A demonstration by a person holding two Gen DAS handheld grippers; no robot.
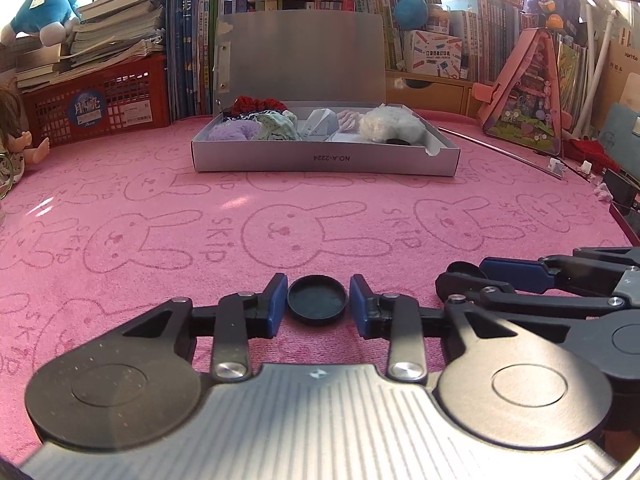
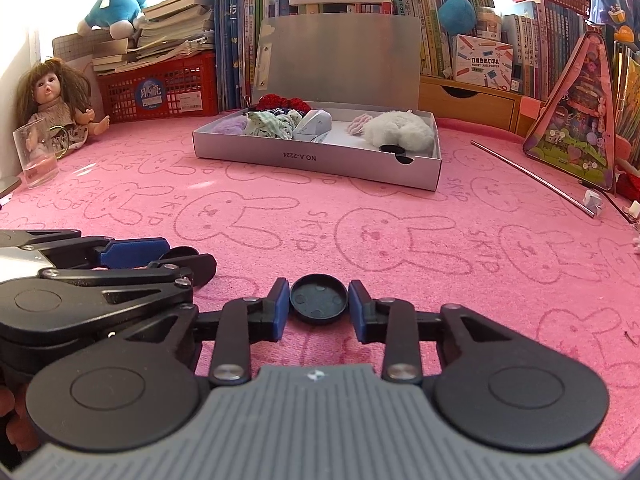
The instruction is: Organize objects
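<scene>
My left gripper (image 1: 318, 298) rests low on the pink rabbit-print cloth (image 1: 280, 208), shut on a small black round lid (image 1: 316, 308) held flat between its blue pads. My right gripper (image 2: 319, 298) is right beside it, shut on a second black round lid (image 2: 318, 306) with small bumps inside. Each gripper shows in the other's view, the right one (image 1: 466, 273) and the left one (image 2: 180, 259), each with its lid edge-on. Farther back stands an open grey box (image 2: 316, 158) holding plush and knitted items and a third black lid (image 2: 394, 148).
A doll (image 2: 52, 96) and a drinking glass (image 2: 36, 156) stand at the far left. A red crate (image 2: 160, 88) with stacked books, shelves of books and plush toys line the back. A pink triangular case (image 2: 576, 124) and a thin metal rod (image 2: 528, 176) lie at the right.
</scene>
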